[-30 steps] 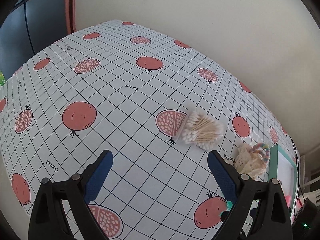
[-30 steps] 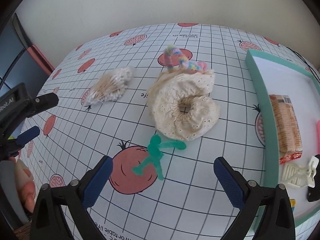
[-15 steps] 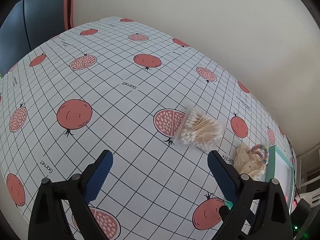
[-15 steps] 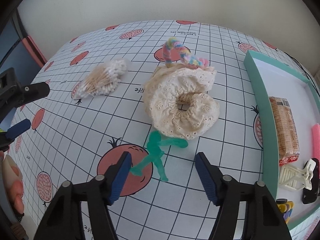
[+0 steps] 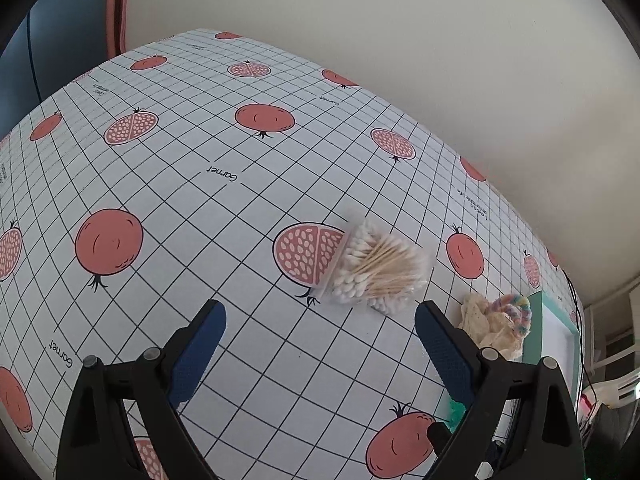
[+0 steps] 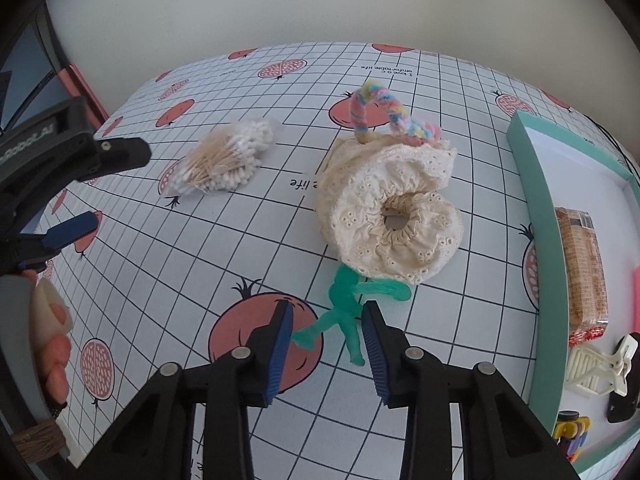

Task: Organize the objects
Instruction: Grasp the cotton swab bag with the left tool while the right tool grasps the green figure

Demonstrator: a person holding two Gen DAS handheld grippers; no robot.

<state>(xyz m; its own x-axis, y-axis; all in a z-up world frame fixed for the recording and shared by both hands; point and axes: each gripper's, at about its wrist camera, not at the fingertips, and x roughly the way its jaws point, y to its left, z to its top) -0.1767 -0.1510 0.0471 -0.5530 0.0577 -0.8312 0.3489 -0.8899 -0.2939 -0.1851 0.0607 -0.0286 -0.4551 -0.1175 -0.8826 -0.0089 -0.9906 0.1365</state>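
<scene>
A green pipe-cleaner figure [image 6: 344, 312] lies on the pomegranate tablecloth [image 6: 200, 280], just in front of a cream lace scrunchie [image 6: 400, 208]. My right gripper [image 6: 327, 312] straddles the figure. Its jaws are closing, and the blue pads stand right at the figure's arm and leg without squeezing it. A rainbow pipe-cleaner loop [image 6: 384, 108] rests on the scrunchie's far side. A clear bag of cotton swabs [image 5: 376, 268] lies just beyond my left gripper [image 5: 318, 308], which hangs open and empty over the cloth. The left gripper [image 6: 100, 192] also shows at the right view's left edge.
A teal tray [image 6: 532, 208] at the right holds a cracker pack [image 6: 584, 264], a cream hair claw [image 6: 596, 364], a black clip [image 6: 624, 404] and a colourful toy [image 6: 572, 436]. A person's hand [image 6: 52, 340] grips the left tool. A wall borders the table's far side.
The right jaws have narrowed from wide open to closely flanking the green figure. The left gripper has drifted closer to the cotton swab bag and stayed open.
</scene>
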